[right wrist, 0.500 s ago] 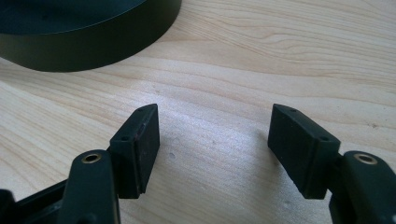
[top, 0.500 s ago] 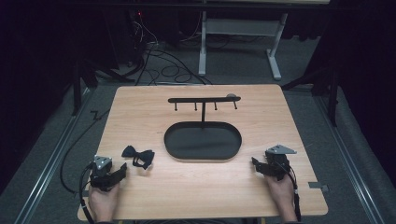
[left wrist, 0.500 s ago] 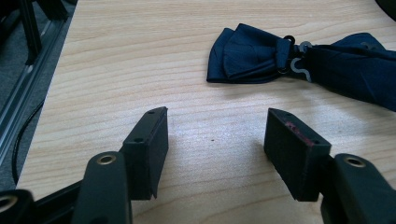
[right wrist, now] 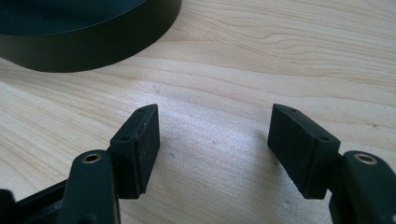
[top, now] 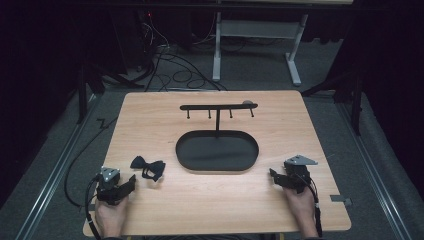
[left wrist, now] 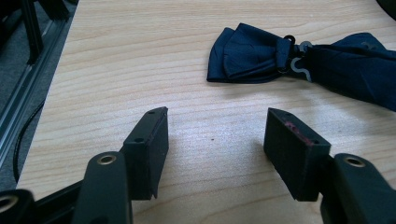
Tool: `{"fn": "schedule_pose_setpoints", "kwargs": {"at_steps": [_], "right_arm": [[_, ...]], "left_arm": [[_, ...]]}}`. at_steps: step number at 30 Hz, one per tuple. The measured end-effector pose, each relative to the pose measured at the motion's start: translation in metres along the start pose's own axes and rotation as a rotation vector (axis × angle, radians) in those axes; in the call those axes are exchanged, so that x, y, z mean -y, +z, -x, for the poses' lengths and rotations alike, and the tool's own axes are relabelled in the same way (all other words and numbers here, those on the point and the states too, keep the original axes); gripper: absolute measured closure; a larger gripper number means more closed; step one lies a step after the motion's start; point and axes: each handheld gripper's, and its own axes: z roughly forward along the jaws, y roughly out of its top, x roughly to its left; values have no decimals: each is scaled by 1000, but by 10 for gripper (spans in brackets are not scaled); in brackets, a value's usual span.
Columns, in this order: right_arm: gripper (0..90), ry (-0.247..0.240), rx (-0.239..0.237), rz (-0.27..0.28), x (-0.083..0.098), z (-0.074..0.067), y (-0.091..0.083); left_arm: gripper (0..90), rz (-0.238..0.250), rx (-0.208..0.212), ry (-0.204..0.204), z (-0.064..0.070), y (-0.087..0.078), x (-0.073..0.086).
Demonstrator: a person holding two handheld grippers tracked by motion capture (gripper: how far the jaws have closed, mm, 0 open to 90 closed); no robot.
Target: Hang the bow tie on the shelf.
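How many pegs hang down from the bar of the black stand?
4, spaced along the stand's bar: one near its left end, two either side of the post, one near its right end. None seems hidden.

You see a dark navy bow tie (left wrist: 299,60) with a silver hook, a black oval tray (top: 218,151) and black hook stand (top: 218,107) on the light wood-grain table (top: 150,115); your grippers' jaws are black.
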Motion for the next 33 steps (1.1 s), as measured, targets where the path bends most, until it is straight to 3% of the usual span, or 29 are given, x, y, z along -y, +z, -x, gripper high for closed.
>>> {"fn": "schedule_pose_setpoints", "kwargs": {"at_steps": [27,33], "right_arm": [[362,2,5,-1,0,0,0],[361,2,5,0,0,0,0]], "left_arm": [[421,-1,-1,-1,0,0,0],[420,23,30,-4,-3,-8,1]]}}
